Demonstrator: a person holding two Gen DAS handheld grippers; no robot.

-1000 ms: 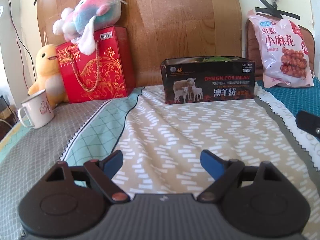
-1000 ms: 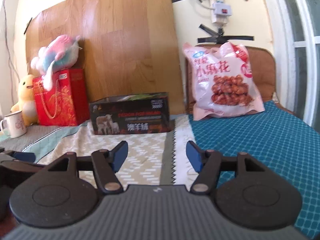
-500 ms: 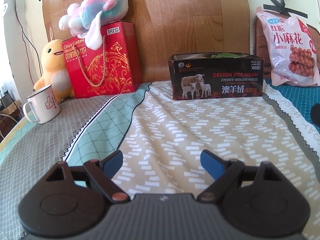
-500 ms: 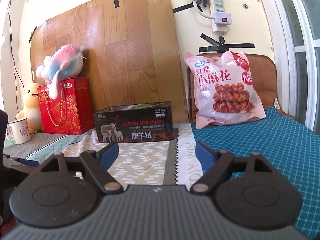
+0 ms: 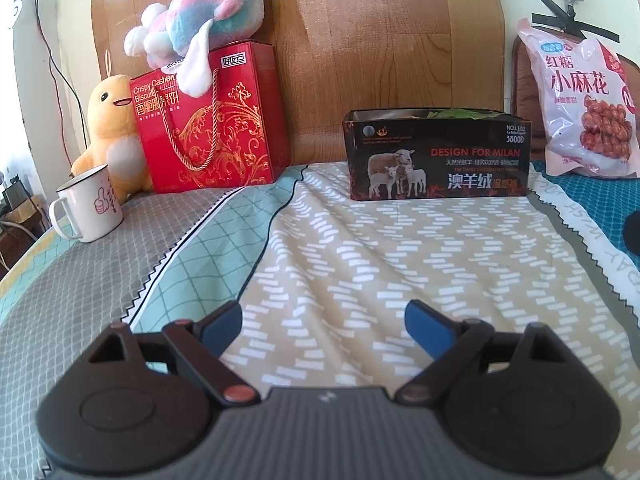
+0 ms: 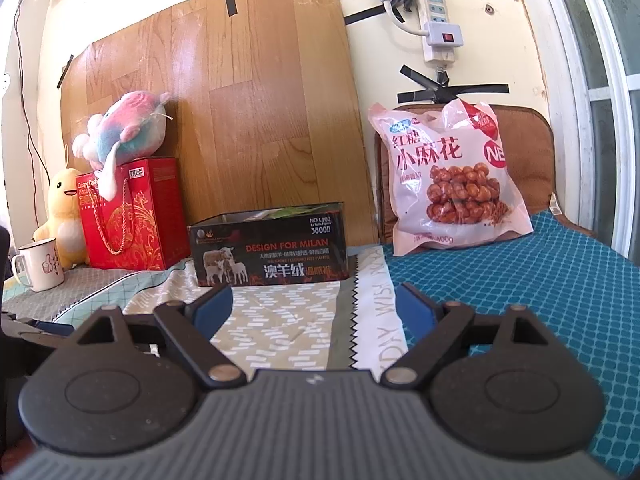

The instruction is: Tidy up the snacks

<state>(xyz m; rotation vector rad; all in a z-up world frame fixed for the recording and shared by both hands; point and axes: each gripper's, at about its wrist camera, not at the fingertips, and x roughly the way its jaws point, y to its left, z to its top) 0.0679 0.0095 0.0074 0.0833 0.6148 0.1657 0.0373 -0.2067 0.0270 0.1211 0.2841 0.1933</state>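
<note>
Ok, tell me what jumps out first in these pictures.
The pink snack bag stands out, propped against a brown cushion at the back right of the bed. At centre sits an open black box with sheep printed on it. To the left, a pastel plush toy lies atop a red gift box.

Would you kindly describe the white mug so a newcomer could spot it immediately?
Start at the wooden board leaning on the wall, then go left past the red gift box to the yellow duck plush. The white mug stands before it: the only cup, with a pink thumbs-up drawing.
</note>
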